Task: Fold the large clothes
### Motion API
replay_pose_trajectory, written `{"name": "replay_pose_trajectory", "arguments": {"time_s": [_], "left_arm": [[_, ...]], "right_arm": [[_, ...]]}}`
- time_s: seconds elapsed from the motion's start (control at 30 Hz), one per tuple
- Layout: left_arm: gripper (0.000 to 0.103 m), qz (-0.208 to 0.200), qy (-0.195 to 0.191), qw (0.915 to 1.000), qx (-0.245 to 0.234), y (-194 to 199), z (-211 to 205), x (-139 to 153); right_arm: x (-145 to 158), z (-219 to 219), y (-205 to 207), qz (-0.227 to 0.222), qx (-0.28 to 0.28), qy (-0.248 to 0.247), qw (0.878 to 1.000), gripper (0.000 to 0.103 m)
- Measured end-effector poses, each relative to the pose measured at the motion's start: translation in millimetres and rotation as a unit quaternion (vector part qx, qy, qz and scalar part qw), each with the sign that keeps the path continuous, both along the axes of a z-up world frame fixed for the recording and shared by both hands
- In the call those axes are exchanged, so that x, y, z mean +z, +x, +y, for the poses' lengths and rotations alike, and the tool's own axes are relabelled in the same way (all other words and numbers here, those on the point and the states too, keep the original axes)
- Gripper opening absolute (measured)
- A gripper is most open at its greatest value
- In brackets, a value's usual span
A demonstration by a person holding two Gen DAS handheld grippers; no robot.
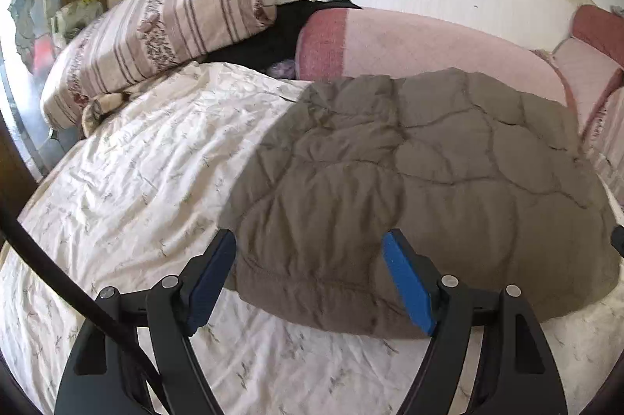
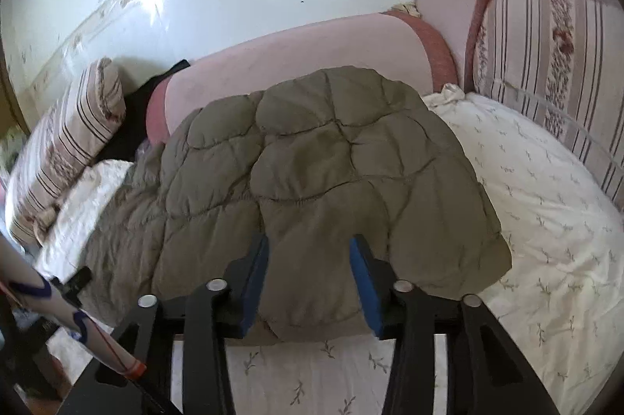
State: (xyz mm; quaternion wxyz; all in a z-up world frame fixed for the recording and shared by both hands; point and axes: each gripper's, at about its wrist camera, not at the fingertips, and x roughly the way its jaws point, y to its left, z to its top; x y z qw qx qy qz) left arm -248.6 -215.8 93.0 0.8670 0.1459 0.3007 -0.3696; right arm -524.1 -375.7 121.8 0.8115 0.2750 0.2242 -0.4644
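Note:
An olive-brown quilted jacket lies spread on the bed's white sprigged sheet. My left gripper hangs open over the jacket's near left edge, its blue pads apart from the fabric, nothing between them. In the right wrist view the jacket has a padded flap with an elastic hem folded toward me. My right gripper is shut on that flap, both blue pads against the fabric. What lies under the flap is hidden.
Striped pillows and a pink bolster line the back by the white wall, with a dark cloth between them. More striped cushions stand at the right. A person's patterned sleeve shows at lower left.

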Motion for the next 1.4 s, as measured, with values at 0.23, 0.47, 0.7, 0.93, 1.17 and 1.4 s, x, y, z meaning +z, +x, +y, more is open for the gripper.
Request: {"name": "replay_pose_trajectory", "arguments": {"time_s": [0.23, 0.47, 0.7, 0.93, 1.17, 1.4], "left_arm": [[0.077, 0.006, 0.011, 0.9999, 0.001, 26, -29, -22], [0.09, -0.008, 0.03, 0.9995, 0.002, 44, -51, -40], [0.09, -0.013, 0.023, 0.9996, 0.009, 43, -50, -40], [0.09, -0.028, -0.013, 0.9993, -0.023, 14, -44, -18], [0.09, -0.038, 0.027, 0.9984, -0.033, 3, -59, -36], [0.09, -0.043, 0.032, 0.9981, -0.032, 4, -60, -39]], "right_arm": [[-25, -32, 20, 0.032, 0.018, -0.013, 0.999, 0.045], [-63, -72, 48, 0.078, 0.01, 0.008, 0.997, 0.046], [-61, -81, 44, 0.067, 0.002, 0.023, 0.998, 0.046], [-25, -84, -10, 0.031, -0.1, 0.019, 0.994, 0.046], [-62, -108, -36, 0.051, -0.167, 0.105, 0.979, 0.042], [-50, -100, -29, 0.08, -0.178, 0.061, 0.979, 0.043]]}}
